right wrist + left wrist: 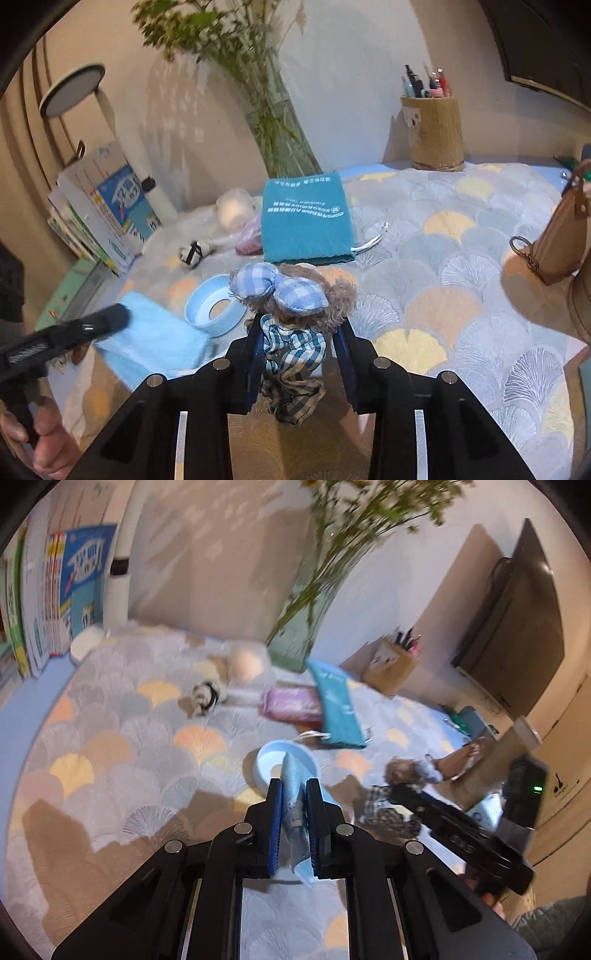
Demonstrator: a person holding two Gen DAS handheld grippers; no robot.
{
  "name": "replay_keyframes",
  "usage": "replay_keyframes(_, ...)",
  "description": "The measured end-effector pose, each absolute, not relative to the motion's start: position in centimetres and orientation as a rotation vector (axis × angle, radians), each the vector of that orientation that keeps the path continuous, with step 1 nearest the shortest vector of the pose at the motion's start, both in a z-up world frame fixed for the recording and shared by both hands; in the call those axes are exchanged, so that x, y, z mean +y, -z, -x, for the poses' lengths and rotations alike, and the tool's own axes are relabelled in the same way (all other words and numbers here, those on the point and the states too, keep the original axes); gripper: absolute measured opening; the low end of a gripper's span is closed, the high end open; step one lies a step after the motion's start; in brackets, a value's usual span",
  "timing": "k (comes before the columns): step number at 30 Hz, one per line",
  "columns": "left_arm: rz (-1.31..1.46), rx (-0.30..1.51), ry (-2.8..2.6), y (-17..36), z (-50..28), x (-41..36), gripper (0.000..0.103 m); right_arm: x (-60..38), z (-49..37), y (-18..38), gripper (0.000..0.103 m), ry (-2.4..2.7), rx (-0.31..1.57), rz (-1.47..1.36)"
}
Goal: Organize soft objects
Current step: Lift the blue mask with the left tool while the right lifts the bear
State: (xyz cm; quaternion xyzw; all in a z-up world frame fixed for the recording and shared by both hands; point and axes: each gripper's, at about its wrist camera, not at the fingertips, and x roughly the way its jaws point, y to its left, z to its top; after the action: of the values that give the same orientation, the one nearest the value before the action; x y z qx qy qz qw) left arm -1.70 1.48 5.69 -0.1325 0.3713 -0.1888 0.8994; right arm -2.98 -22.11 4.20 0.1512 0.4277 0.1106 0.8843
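Blue cloth [293,794] blurs inside left claw [294,786]; doll's [291,295] face hidden.

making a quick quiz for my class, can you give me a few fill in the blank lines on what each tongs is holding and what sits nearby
The left tongs are shut on a light ___ cloth.
The right tongs grip a plush toy wearing a blue checked ___ on its head.
The pens stand in a ___ holder by the wall.
Beside the toy lies a pale blue ___ on the bedspread.

Missing words: blue; bow; brown; ring
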Motion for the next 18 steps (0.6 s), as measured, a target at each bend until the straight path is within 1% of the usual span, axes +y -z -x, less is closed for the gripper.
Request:
replay_keyframes(4,0.266,0.746,0.418,-7.1,2.9,1.0,0.010,-22.6,3.6,-4.9,0.035,-0.229,0.873,-0.334)
replay_keyframes(7,0.227,0.735,0.427,-7.6,3.1,0.0,0.010,-22.7,4.3,-5.5,0.035,-0.186,0.878,-0.297)
replay_keyframes(9,0.181,0.756,0.409,-6.8,2.6,-0.8,0.011,-23.3,4.5,-5.6,0.035,-0.174,0.886,-0.293)
replay_keyframes(11,0.152,0.820,0.423,-5.3,1.9,-1.3,0.012,-24.0,4.7,-5.2,0.035,-0.156,0.895,-0.292)
replay_keyframes(12,0.138,0.847,0.422,-4.5,1.6,-1.4,0.024,-24.4,4.8,-5.0,0.035,-0.152,0.901,-0.300)
replay_keyframes(13,0.122,0.879,0.384,-3.3,1.4,-1.2,0.033,-24.8,4.8,-4.7,0.035,-0.158,0.909,-0.316)
replay_keyframes(14,0.117,0.897,0.361,-2.6,1.4,-1.0,0.047,-25.1,4.9,-4.5,0.035,-0.167,0.913,-0.332)
replay_keyframes(15,0.121,0.911,0.358,-1.9,1.5,-0.8,0.063,-25.2,4.9,-4.5,0.035,-0.176,0.910,-0.341)
replay_keyframes(17,0.145,0.925,0.378,-0.9,1.9,-0.3,0.082,-25.1,4.8,-4.5,0.035,-0.184,0.906,-0.333)
replay_keyframes(18,0.143,0.921,0.381,-0.7,2.2,-0.3,0.082,-24.9,4.8,-4.5,0.035,-0.184,0.909,-0.321)
